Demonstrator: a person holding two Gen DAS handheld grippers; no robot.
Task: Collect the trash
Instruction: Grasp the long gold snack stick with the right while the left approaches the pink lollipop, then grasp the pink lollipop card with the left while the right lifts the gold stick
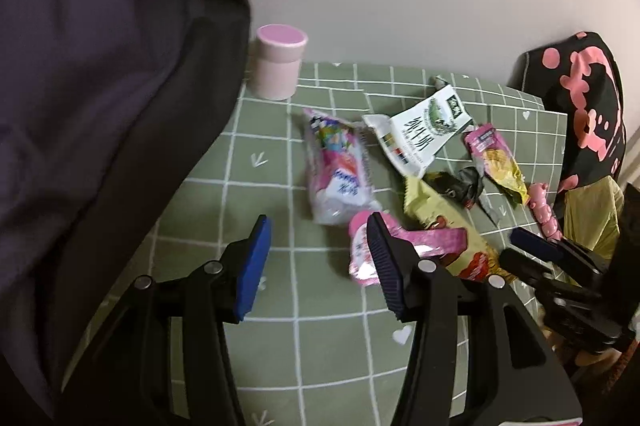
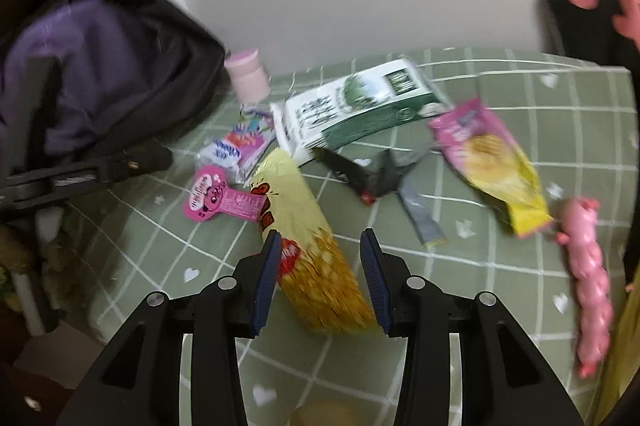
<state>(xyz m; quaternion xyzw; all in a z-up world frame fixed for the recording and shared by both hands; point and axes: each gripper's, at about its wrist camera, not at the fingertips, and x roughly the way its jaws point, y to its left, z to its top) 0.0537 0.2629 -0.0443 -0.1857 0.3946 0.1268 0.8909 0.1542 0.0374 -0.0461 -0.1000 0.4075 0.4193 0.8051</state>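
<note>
Blurring softens most of the right wrist view, so the print on the wrappers there is hard to read. A dark purple-lined bag (image 1: 100, 106) fills the left side of the left wrist view and hides whatever lies behind it; the pink-lidded jar (image 1: 278, 66) stands just beside its edge on the green checked worktop (image 1: 256, 146). At the right border a black cloth with pink print (image 1: 588, 114) is cut off by the fisheye rim.

The trash lies scattered across the middle of the worktop: a white and pink packet (image 1: 340, 170), a flattened green and white milk carton (image 1: 424, 130), a crumpled black wrapper (image 1: 466, 188), a pink and yellow chip bag (image 1: 498, 162), a pink pig-print label (image 2: 220, 200) and a long yellow snack bag (image 2: 308, 246). A pink pig toy (image 2: 588, 282) lies near the right edge.

The left tongs (image 1: 316, 262) stand spread with nothing between the pads; the right pad partly covers the pink label, and whether it touches it I cannot tell.

The right tongs (image 2: 320, 274) are spread as well, and the lower end of the yellow snack bag lies between their pads. The left pad overlaps the bag's edge while a gap shows at the right pad, so they are not pinching it. In the left wrist view these tongs show only as a dark blurred shape at the right.
</note>
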